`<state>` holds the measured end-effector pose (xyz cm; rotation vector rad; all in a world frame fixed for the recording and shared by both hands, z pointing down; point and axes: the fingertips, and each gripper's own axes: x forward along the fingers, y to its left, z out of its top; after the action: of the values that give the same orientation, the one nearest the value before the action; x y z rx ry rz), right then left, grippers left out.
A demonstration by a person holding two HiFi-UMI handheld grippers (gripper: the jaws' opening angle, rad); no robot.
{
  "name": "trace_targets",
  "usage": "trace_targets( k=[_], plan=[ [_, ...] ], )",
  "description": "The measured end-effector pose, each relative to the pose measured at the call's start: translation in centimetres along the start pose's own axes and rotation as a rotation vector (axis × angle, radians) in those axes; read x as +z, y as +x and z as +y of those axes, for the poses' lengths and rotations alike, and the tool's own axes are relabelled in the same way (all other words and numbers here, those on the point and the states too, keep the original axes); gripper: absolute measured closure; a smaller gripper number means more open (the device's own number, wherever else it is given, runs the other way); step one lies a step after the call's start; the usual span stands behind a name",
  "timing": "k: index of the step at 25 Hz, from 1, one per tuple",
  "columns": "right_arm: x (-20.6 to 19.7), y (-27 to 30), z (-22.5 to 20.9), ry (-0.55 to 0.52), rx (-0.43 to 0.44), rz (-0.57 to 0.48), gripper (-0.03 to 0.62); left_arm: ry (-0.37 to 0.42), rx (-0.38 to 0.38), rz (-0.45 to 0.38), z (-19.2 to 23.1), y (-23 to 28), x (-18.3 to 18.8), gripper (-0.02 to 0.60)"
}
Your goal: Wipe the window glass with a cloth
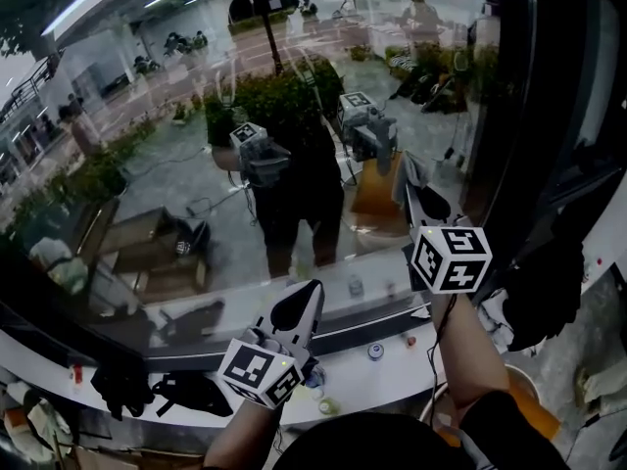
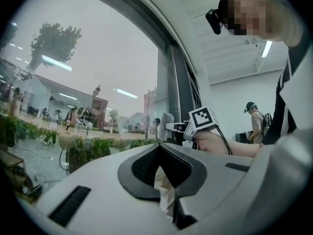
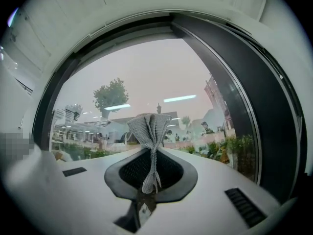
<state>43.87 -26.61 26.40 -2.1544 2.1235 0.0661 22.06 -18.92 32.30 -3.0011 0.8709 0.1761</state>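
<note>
Window glass: large pane filling the head view from 9 to 2 o'clock, carrying reflections of the person and both grippers; a dark upright frame bounds it at 3 o'clock.
Cloth: grey knitted cloth, bunched, standing out toward 12 o'clock from the right jaws and fanned at its top in front of the pane; whether it touches the glass cannot be told.
Right gripper: jaws clamped on the cloth's narrow waist; in the head view it is raised at 3 o'clock, near the frame.
Left gripper: jaws nearly together, pinching a pale crumpled scrap of unclear material; in the head view it sits low at 6 o'clock, tip toward 12.
Sill: white ledge under the pane at 6 o'clock, bearing a few objects too small to identify.
Spacing: grippers well apart, the right one at 2 o'clock of the left.
</note>
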Motion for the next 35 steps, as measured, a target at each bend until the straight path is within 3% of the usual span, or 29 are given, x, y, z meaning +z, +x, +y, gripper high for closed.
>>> trace_targets(
  k=[4,11,35],
  plan=[
    [0.2,0.6,0.2,-0.016,-0.007,0.018,0.549,0.018,0.002,-0.032,0.0,0.1,2.1,0.574],
    [-2.2,2.3,1.8,-0.001,0.007,0.064,0.549,0.008,-0.004,0.019,0.5,-1.2,0.1,0.574],
    [-2.7,5.5,10.5,0.019,0.161,0.024,0.549,0.037,0.159,0.055,5.7,-4.4,-1.4,0.574]
  ],
)
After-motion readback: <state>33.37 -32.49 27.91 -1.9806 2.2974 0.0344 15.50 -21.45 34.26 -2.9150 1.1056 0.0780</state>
